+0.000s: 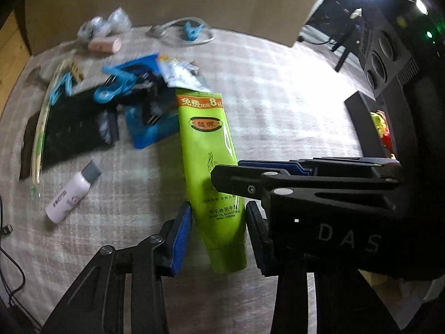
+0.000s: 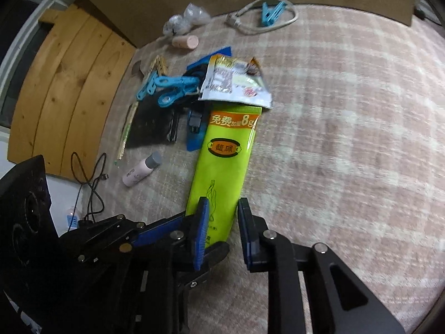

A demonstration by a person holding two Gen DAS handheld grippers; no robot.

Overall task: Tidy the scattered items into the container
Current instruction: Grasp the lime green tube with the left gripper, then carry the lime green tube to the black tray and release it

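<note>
A green hand-cream tube (image 1: 207, 150) lies on the checked cloth, cap end towards me. My left gripper (image 1: 218, 233) is open with a finger on each side of the tube's cap end. My right gripper (image 2: 222, 222) is also open around the same tube (image 2: 225, 161), a little further up; its fingers (image 1: 250, 179) cross the left wrist view from the right. The black container (image 1: 370, 122) stands at the right edge with colourful items inside.
Scattered on the cloth are blue clips (image 1: 116, 86), a sachet (image 2: 236, 83), a black pouch (image 1: 72, 130), a small pink bottle (image 1: 72, 192), a pink tube (image 1: 104, 45), chopsticks (image 1: 41, 128) and a white cable (image 2: 267, 16). A cardboard wall stands behind. Wooden boards (image 2: 64, 83) lie left.
</note>
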